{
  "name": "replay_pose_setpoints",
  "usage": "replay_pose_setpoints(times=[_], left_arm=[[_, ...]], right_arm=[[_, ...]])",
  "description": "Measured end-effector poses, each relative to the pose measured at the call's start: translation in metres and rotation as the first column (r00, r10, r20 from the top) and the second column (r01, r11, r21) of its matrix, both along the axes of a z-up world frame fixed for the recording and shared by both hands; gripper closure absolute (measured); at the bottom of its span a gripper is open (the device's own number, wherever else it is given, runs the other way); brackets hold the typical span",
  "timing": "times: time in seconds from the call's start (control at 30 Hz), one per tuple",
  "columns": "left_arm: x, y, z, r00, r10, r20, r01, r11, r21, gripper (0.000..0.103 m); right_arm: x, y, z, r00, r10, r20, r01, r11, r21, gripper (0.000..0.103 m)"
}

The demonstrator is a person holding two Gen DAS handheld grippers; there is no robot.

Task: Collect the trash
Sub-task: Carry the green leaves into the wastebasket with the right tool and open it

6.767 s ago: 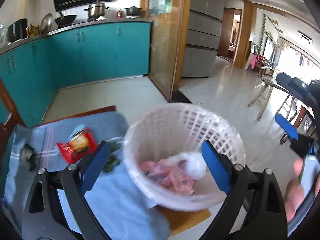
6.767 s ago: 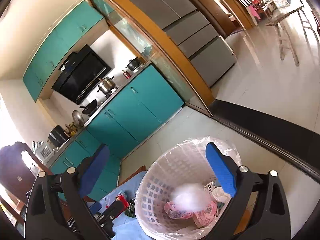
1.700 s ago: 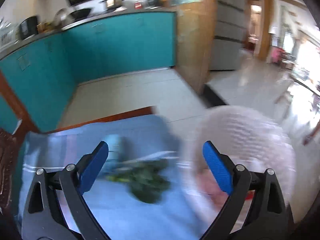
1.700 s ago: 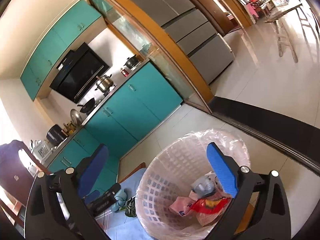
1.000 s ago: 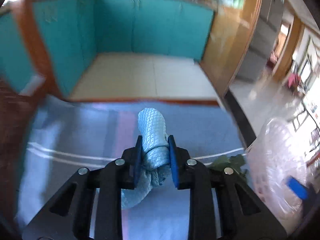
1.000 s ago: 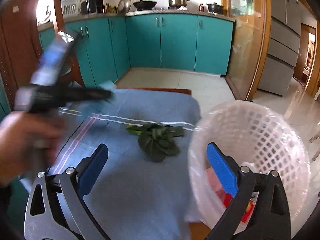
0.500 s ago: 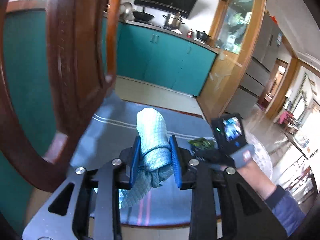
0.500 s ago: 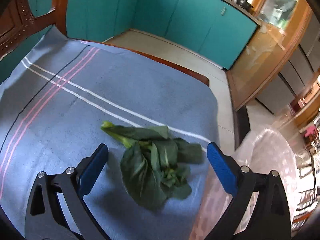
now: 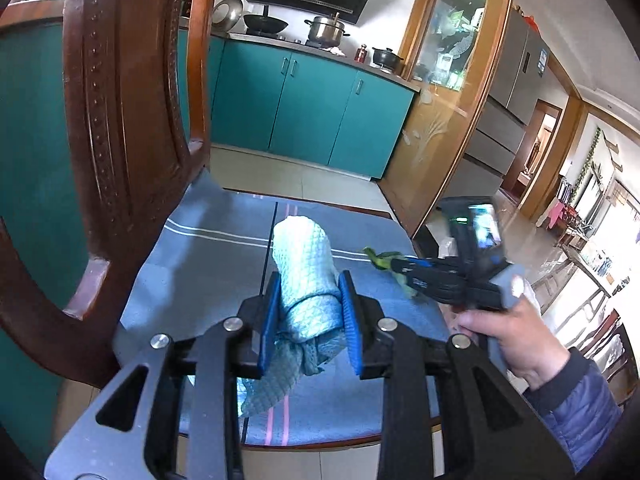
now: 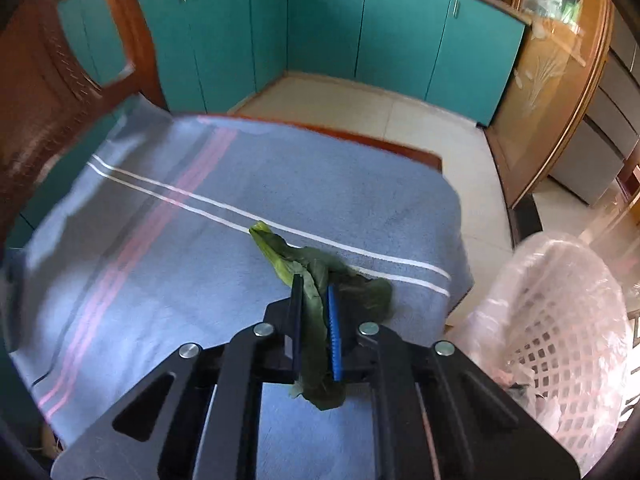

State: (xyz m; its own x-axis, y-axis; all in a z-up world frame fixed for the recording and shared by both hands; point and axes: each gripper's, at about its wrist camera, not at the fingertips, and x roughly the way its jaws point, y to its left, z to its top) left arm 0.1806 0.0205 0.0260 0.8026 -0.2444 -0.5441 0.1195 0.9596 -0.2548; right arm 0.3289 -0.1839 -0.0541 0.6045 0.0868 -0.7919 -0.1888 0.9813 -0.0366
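My left gripper (image 9: 309, 280) is shut on a rolled light-blue cloth (image 9: 304, 264) and holds it above the blue striped tablecloth (image 9: 200, 256). My right gripper (image 10: 314, 284) is shut on green vegetable leaves (image 10: 304, 264) that rest on the tablecloth (image 10: 160, 240). In the left wrist view the right gripper (image 9: 404, 266) shows at the right, with the leaves (image 9: 378, 258) at its tip. The white lattice trash basket (image 10: 560, 320), lined with a clear bag, stands at the table's right edge.
A dark wooden chair back (image 9: 120, 120) rises close at the left, and it also shows in the right wrist view (image 10: 48, 80). Teal kitchen cabinets (image 10: 360, 32) and tiled floor (image 10: 360, 104) lie beyond the table. A wooden glass partition (image 10: 560, 80) stands at the right.
My right gripper has lowered onto the leaves and shut on them. My left gripper still holds the cloth, nearly still.
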Motion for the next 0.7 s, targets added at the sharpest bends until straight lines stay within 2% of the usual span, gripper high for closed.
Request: replay_pose_setpoints(times=[0.13, 0.3, 0.43, 0.7], left_arm=[[-0.002, -0.005, 0.001, 1.000, -0.016, 0.002, 0.016, 1.000, -0.007, 0.074], [-0.008, -0.012, 0.001, 0.999, -0.047, 0.014, 0.047, 0.999, 0.000, 0.074], [-0.012, -0.019, -0.004, 0.997, -0.072, 0.003, 0.072, 0.997, 0.014, 0.074], [-0.014, -0.022, -0.011, 0.997, -0.071, -0.008, 0.071, 0.996, 0.045, 0.074]], right_arm=[[-0.044, -0.007, 0.035, 0.998, 0.012, 0.067, -0.018, 0.995, 0.094, 0.092], [-0.111, -0.015, 0.080, 0.981, -0.004, 0.193, -0.038, 0.977, 0.210, 0.092], [-0.146, -0.019, 0.078, 0.973, -0.037, 0.226, -0.027, 0.961, 0.277, 0.092], [-0.150, -0.011, 0.066, 0.974, -0.012, 0.226, -0.047, 0.966, 0.255, 0.092]])
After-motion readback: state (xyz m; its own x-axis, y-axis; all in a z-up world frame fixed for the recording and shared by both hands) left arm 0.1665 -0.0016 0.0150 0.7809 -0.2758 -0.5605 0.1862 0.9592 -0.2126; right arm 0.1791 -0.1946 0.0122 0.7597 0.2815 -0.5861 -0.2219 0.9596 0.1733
